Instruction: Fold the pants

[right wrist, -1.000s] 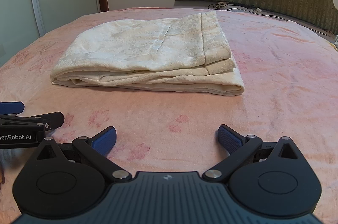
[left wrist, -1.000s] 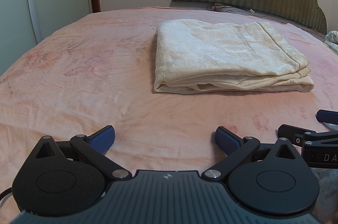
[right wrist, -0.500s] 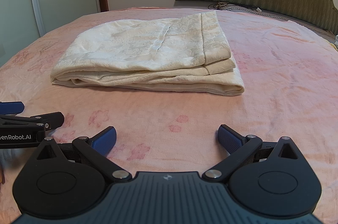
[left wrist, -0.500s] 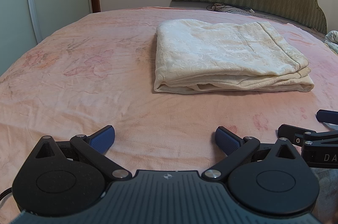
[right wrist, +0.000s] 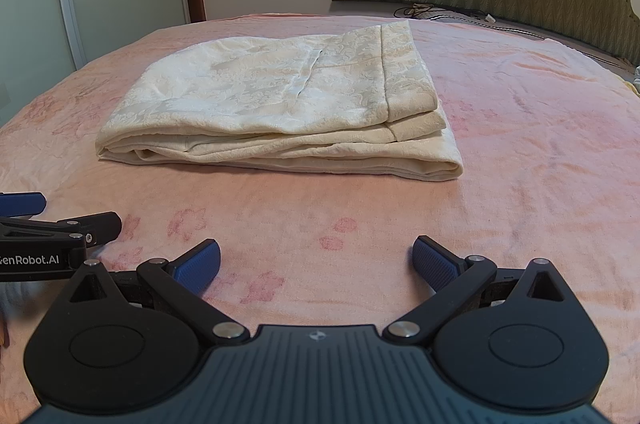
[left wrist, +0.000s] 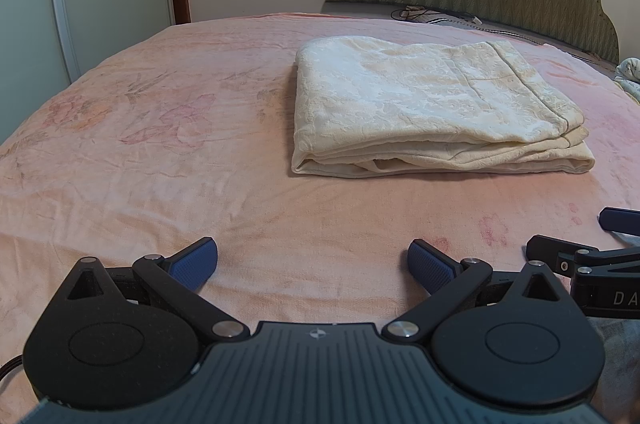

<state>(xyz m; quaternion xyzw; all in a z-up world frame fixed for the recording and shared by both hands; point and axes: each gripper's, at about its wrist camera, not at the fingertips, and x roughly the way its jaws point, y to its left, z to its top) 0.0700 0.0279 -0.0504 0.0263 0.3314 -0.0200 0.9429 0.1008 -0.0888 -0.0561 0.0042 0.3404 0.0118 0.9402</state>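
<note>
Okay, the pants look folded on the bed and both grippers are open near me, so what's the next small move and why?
Probably none on the cloth: keep both grippers back and end here. The cream pants lie as a compact, layered rectangle on the pink bedspread, edges roughly aligned. The left gripper and right gripper are open, empty and clear of the fabric, so another grab would likely only disturb the fold.

Folded cream pants [left wrist: 432,108] lie on pink bedspread [left wrist: 160,152] beyond wide-spread left gripper [left wrist: 313,263]
</note>
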